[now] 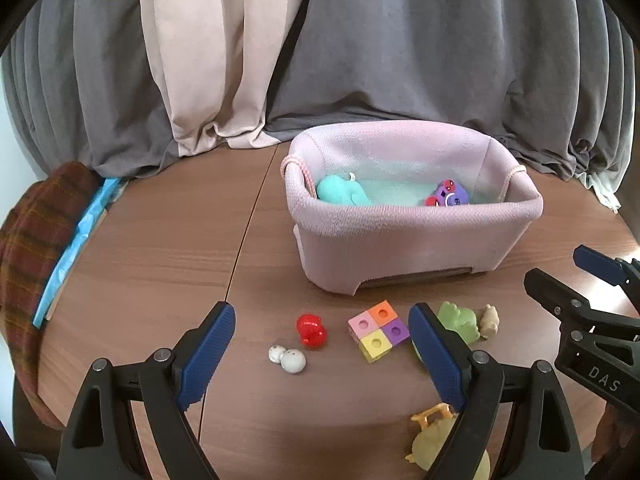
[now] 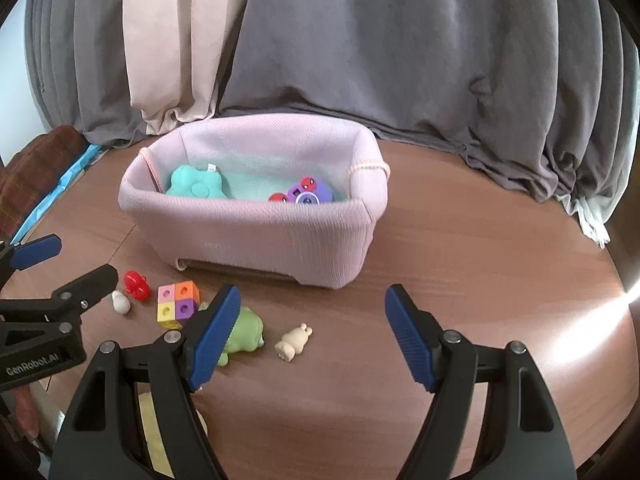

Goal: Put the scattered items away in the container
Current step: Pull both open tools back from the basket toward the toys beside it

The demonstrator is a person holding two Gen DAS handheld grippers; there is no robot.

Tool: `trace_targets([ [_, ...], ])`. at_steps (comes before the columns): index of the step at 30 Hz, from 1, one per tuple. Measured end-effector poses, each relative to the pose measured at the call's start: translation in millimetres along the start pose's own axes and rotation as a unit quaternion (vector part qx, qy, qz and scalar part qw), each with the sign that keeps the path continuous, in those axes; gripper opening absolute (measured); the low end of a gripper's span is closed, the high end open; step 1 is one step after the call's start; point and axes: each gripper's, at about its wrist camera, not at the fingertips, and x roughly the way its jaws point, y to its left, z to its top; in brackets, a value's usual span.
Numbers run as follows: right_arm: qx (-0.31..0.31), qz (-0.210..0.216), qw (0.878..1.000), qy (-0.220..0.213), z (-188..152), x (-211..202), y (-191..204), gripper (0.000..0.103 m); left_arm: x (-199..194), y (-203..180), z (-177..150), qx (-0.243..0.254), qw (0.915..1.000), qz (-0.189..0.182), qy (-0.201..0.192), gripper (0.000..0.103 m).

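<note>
The pink basket (image 1: 416,236) sits on the wooden table (image 1: 160,240), toward its far side, in front of the grey curtain (image 1: 440,60). Inside it lie a teal plush (image 1: 342,194) at the left end and a purple toy (image 1: 448,196) with red bits at the right end.

In front of the basket, the loose items lie in a rough row on the table. From the left wrist view I see a red toy (image 1: 311,330), with two white speckled eggs (image 1: 288,358) just in front of it, touching each other. To the right is a four-colour cube block (image 1: 378,330), then a green frog (image 1: 460,320) partly hidden behind my finger, and a small beige figure (image 1: 490,320) just beside the frog. A yellow toy (image 1: 436,436) lies near the table's front edge, under my left tool.

My left gripper (image 1: 322,354) is wide open and holds nothing; the red toy, the eggs and the cube show between its fingers. My right gripper (image 2: 314,336) is also wide open and empty, hovering over the table with the beige figure (image 2: 294,342) between its fingers and the frog (image 2: 244,334) by its left finger. Each tool shows at the edge of the other's view.

A plaid cloth (image 1: 36,260) and a blue strip (image 1: 76,240) lie at the table's left edge
</note>
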Motion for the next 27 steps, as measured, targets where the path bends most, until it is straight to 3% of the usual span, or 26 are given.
trace_targets([
  [21,-0.005,-0.004,1.000,0.002,-31,2,9,0.073,11,6,-28,0.010,0.9999,-0.005,0.000,0.086],
  [27,-0.002,-0.045,0.999,0.001,-37,3,12,0.077,14,4,-35,0.017,0.9997,0.014,0.003,0.086],
])
